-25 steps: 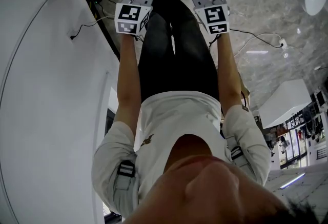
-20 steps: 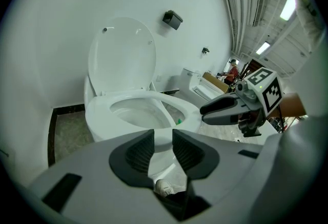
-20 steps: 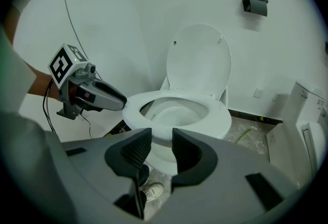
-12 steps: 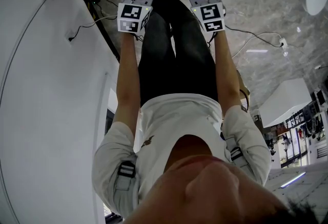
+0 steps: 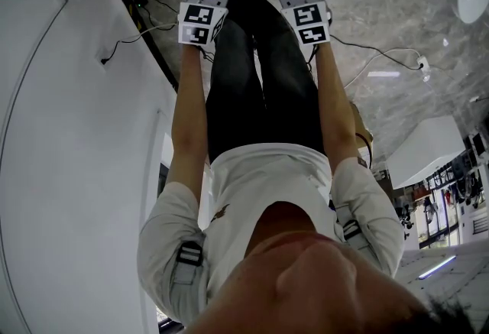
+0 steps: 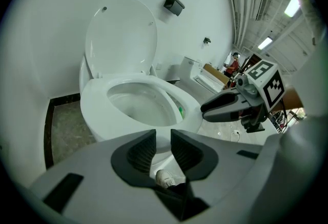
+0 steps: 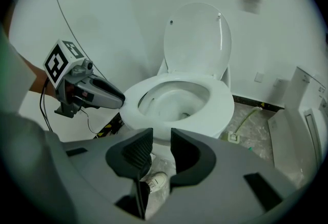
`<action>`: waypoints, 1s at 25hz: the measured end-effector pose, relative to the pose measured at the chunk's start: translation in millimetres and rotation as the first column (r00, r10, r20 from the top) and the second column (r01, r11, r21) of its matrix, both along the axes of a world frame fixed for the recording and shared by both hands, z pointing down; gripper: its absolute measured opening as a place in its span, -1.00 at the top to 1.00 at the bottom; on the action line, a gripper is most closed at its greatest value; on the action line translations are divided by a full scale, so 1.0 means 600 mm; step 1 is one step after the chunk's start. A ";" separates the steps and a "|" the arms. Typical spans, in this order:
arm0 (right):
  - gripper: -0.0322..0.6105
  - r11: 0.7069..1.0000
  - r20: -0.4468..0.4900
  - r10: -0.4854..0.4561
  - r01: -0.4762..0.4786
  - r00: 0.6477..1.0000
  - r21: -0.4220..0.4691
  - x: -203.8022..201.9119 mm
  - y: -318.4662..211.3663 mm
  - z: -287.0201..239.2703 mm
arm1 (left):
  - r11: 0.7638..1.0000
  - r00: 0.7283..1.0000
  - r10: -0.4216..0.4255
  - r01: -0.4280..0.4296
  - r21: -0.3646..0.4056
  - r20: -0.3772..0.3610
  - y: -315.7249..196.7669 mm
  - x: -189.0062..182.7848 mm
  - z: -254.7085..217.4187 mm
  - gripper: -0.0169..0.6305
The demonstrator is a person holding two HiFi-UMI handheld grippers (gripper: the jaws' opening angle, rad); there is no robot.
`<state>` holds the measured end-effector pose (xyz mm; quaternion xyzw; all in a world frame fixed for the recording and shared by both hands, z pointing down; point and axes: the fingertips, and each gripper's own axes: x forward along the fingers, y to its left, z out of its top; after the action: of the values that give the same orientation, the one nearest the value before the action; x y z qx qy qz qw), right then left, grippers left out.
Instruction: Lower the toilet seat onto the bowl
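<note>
**Left claw** (image 6: 163,147): I am holding it low in front of the toilet, tilted down toward the near rim. Its jaws have just been closing and are now standing a narrow slot apart. They are gripping nothing, and only the bowl's front and my shoe (image 6: 165,178) are showing through the slot. In the head view it is sitting nearer the bowl's front edge than it was a second ago.

**Right claw** (image 7: 161,148): I am carrying it level with the left one, just beside it. Its jaws have likewise been closing, are now slightly parted, and are holding nothing. It has made the same shift toward the bowl.

**Meaning for the task**: with both claws empty and narrowing, I am judging that no lowering is left to do.

**Toilet seat** (image 7: 225,107): it is lying flat as a broad, glossy white ring on the bowl (image 7: 174,102). It is looking level all round, and no gap is showing under it.

**Lid** (image 7: 197,38): it is standing upright behind the seat, leaning toward the wall, well apart from both claws.
</note>
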<state>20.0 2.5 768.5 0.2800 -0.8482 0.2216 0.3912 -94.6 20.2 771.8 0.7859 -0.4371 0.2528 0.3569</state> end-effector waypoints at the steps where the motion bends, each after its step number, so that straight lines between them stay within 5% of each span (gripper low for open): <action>1: 0.51 1.000 -0.004 0.000 0.000 1.000 -0.004 0.000 0.001 0.005 | 1.000 1.000 0.002 -0.002 -0.004 0.001 0.001 0.000 0.005 0.64; 20: 0.58 0.998 -0.043 0.001 -0.003 0.999 -0.057 0.006 0.011 0.072 | 0.998 1.000 0.024 -0.024 -0.051 0.016 0.008 0.008 0.071 0.64; 25: 0.61 1.000 -0.025 0.012 -0.012 1.000 -0.011 -0.007 -0.001 0.062 | 0.999 1.000 0.010 -0.010 -0.030 0.010 0.008 0.000 0.070 0.67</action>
<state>16.0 2.1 805.6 0.2855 -0.8404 0.2252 0.4018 -94.5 25.0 813.9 0.7814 -0.4310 0.2650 0.3652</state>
